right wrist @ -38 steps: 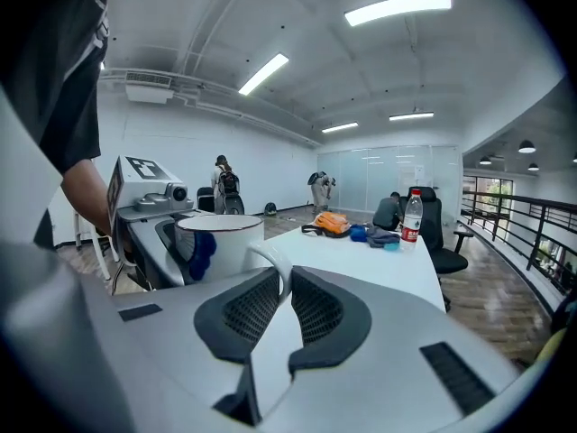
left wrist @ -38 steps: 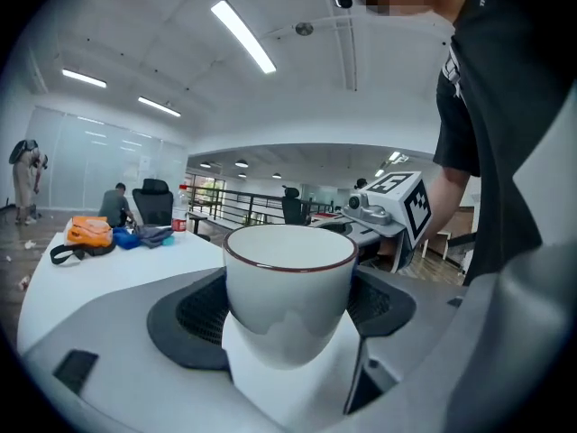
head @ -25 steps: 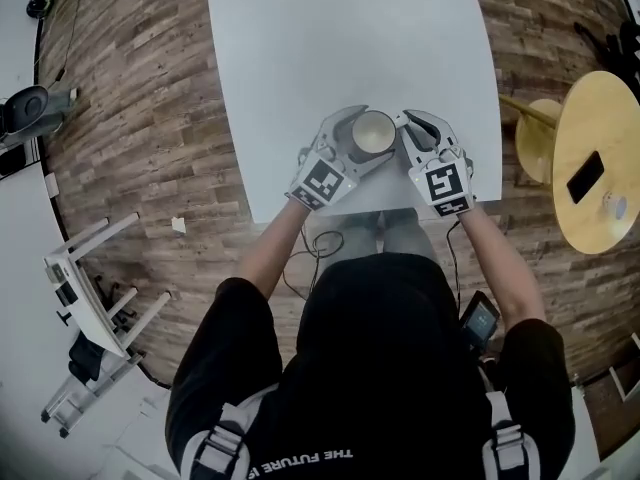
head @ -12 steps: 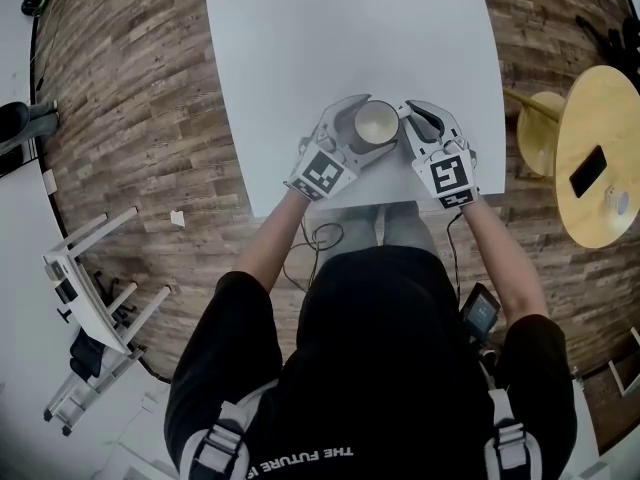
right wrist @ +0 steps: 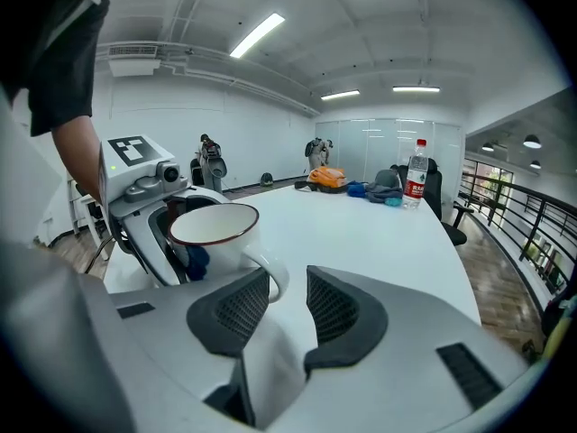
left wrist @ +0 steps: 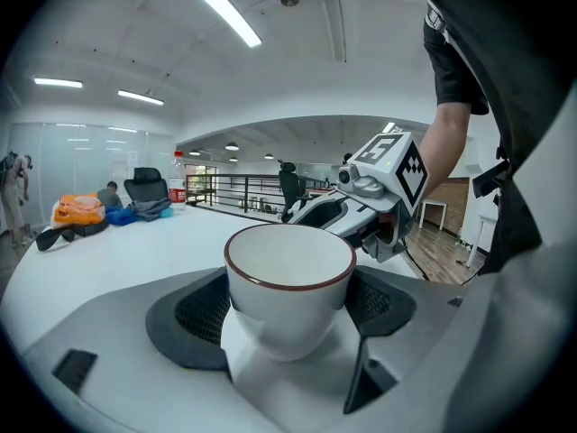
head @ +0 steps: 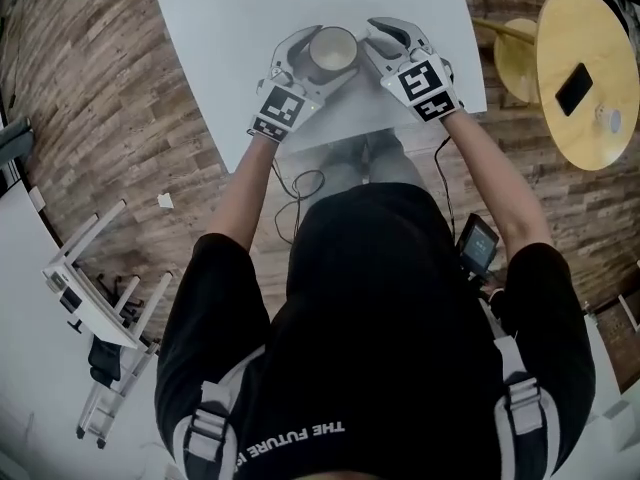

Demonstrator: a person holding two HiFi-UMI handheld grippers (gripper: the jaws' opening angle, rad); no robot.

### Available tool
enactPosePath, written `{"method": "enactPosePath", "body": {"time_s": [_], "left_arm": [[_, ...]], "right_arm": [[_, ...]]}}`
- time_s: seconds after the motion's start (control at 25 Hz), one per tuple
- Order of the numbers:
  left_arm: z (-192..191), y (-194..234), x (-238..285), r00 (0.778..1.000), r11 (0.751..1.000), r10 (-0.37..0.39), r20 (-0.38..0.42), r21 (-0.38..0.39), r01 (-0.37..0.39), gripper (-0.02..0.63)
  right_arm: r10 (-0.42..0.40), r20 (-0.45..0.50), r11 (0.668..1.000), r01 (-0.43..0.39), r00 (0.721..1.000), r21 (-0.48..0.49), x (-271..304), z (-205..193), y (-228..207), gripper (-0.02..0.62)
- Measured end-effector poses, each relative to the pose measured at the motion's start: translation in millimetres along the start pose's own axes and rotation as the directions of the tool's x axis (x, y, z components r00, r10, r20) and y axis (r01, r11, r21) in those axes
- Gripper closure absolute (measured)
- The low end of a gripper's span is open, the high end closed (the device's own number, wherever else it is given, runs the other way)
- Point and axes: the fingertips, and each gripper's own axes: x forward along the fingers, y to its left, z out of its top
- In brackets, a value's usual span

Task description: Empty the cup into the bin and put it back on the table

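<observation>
While you stand at the near edge of the white rectangular surface (head: 250, 28), the white ceramic cup with the dark red rim (head: 333, 50) is over that surface, close to its near edge and between your two claws. No view shows the cup's base clearly, so whether it is resting on the surface or raised off it cannot be told.

Left claw (left wrist: 290, 307): you have it set wide, and the cup's body fills the space between the two dark meshed pads (left wrist: 200, 312), touching both. The cup is upright with its mouth level.

Right claw (right wrist: 287, 285): the jaws stand at a narrow gap. The cup's white loop handle (right wrist: 275, 282) sits at the mouth of that gap, by the tip of the left pad. The surface shows through the rest of the gap, and the pads are not seen clamped on the handle.

Contents: the head view looks down into the cup and shows only its pale inner wall and floor.

Surroundings: a clear plastic bottle with a red label (right wrist: 416, 180) stands upright at the far end of the surface. To your right, well apart, a round wooden side table (head: 600, 38) carries a dark phone (head: 573, 88).
</observation>
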Motion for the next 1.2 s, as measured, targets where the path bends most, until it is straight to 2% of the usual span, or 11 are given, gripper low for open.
{"method": "enactPosePath", "body": {"time_s": [0.08, 0.52, 0.68, 0.8, 0.92, 0.96, 1.0, 1.04, 1.08, 1.2], "left_arm": [[2, 1, -5, 1.000, 1.000, 0.005, -0.001, -0.002, -0.005, 0.227], [2, -10, -33, 0.999, 0.998, 0.042, 0.027, -0.045, -0.041, 0.227], [11, -15, -61, 0.994, 0.994, 0.092, 0.053, -0.065, -0.089, 0.227], [29, -21, -98, 0.982, 0.983, 0.162, 0.099, -0.105, -0.152, 0.229], [60, -32, -133, 0.957, 0.963, 0.239, 0.165, -0.164, -0.212, 0.229], [72, -36, -142, 0.946, 0.954, 0.266, 0.183, -0.194, -0.230, 0.230], [83, -41, -150, 0.934, 0.941, 0.299, 0.193, -0.224, -0.255, 0.238], [94, -45, -158, 0.920, 0.925, 0.338, 0.198, -0.251, -0.286, 0.358], [103, -47, -165, 0.905, 0.908, 0.375, 0.203, -0.279, -0.313, 0.574], [129, -53, -180, 0.872, 0.874, 0.427, 0.239, -0.356, -0.330, 0.584]], "right_arm": [[0.001, -0.013, 1.000, -0.001, 1.000, 0.014, -2, -1, 0, 0.468], [-0.041, -0.029, 0.999, 0.041, 0.999, -0.023, -36, -9, 10, 0.468], [-0.074, -0.022, 0.997, 0.073, 0.997, -0.038, -58, -1, 15, 0.468], [-0.103, 0.033, 0.994, 0.104, 0.994, -0.036, -86, 27, 26, 0.468], [-0.120, 0.120, 0.992, 0.122, 0.985, -0.014, -116, 67, 40, 0.469], [-0.126, 0.153, 0.992, 0.128, 0.980, 0.001, -125, 80, 44, 0.481], [-0.131, 0.186, 0.991, 0.129, 0.974, 0.023, -134, 92, 48, 0.535], [-0.130, 0.216, 0.991, 0.122, 0.968, 0.050, -143, 103, 51, 0.569], [-0.121, 0.244, 0.991, 0.104, 0.962, 0.082, -150, 113, 54, 0.578], [-0.089, 0.306, 0.987, 0.043, 0.948, 0.156, -163, 139, 64, 0.578]]}}
